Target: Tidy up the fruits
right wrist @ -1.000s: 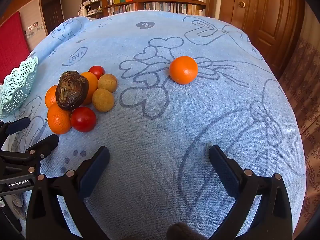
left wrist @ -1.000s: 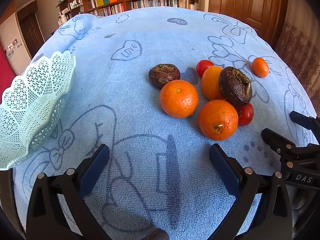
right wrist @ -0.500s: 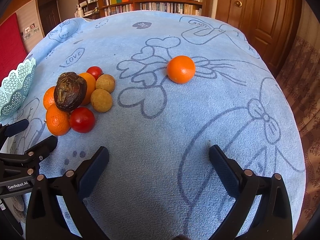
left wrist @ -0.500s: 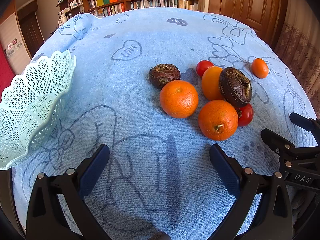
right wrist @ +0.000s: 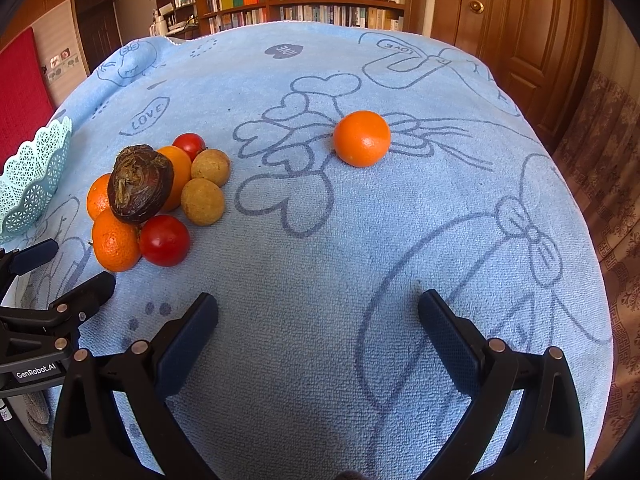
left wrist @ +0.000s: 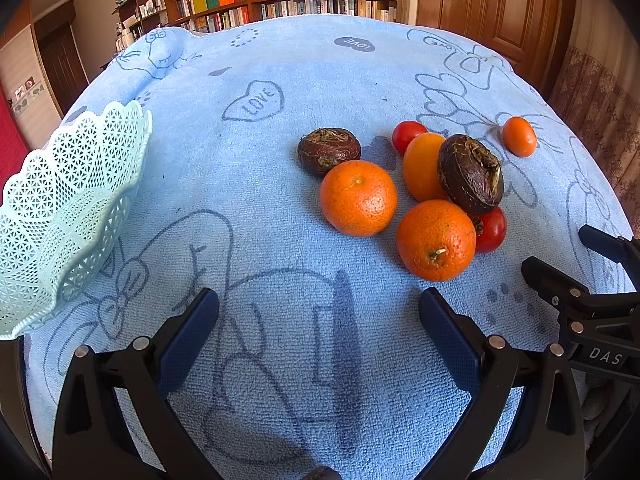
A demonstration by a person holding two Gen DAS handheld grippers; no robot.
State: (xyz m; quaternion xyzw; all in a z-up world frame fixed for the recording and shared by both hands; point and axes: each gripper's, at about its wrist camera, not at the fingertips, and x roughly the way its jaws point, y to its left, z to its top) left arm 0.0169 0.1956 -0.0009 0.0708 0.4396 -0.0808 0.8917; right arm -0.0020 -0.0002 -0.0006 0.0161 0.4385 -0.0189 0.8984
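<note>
Fruit pile (left wrist: 420,196) sitting mid-cloth, lone orange (right wrist: 362,138) lying apart, basket (left wrist: 60,208) waiting left; both tongs (left wrist: 319,316) (right wrist: 318,316) gaping empty; oranges firm, rolling, gripping across the middle advised

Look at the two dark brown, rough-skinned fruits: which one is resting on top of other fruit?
The right-hand brown fruit is perched on the pile, leaning on an orange fruit and a red tomato. The other brown fruit lies directly on the blue cloth.

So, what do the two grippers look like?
Both are black plastic frames with silver rivets and dark blue pads on two fingers. The left gripper carries white "GenRobot.AI" lettering on its side, the right gripper "DAS". No cables or sleeves show.
</note>
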